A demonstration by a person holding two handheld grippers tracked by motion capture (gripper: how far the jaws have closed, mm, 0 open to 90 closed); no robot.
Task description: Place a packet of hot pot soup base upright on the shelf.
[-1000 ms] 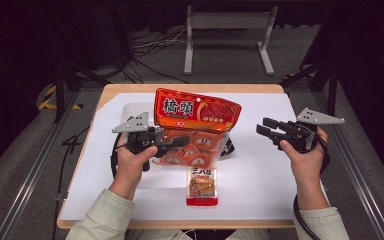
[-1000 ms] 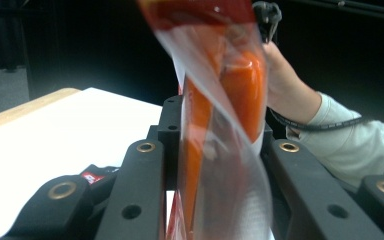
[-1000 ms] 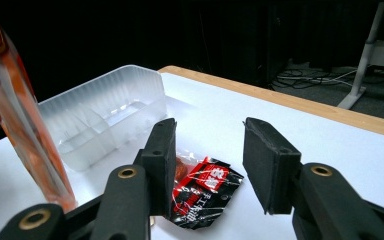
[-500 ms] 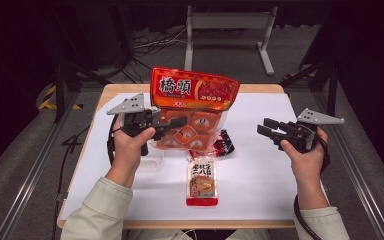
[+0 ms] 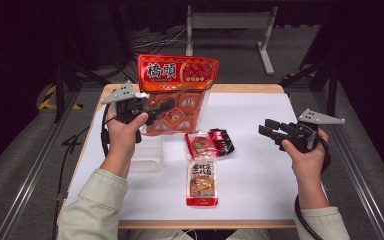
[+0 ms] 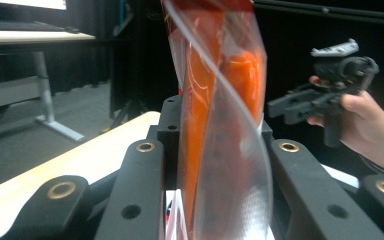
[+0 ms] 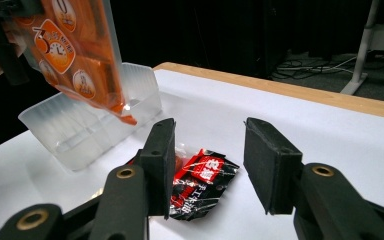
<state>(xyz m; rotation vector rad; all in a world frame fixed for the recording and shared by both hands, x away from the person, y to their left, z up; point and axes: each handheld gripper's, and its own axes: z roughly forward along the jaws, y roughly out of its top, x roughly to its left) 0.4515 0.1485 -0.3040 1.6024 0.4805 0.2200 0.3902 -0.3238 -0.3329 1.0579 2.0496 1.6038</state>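
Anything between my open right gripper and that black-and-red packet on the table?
Nothing visible. The right gripper looks straight at the black-and-red packet, which lies just beyond its open jaws. The orange bag, held by the left gripper, hangs off to one side.

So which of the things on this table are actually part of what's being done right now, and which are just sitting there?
In use, as far as the pictures suggest:
- large orange bag, clamped and lifted by the left hand-held gripper
- clear plastic tray under the bag, maybe its destination

Lying about:
- red and black packet
- orange snack packet
- right hand-held gripper, open and holding nothing
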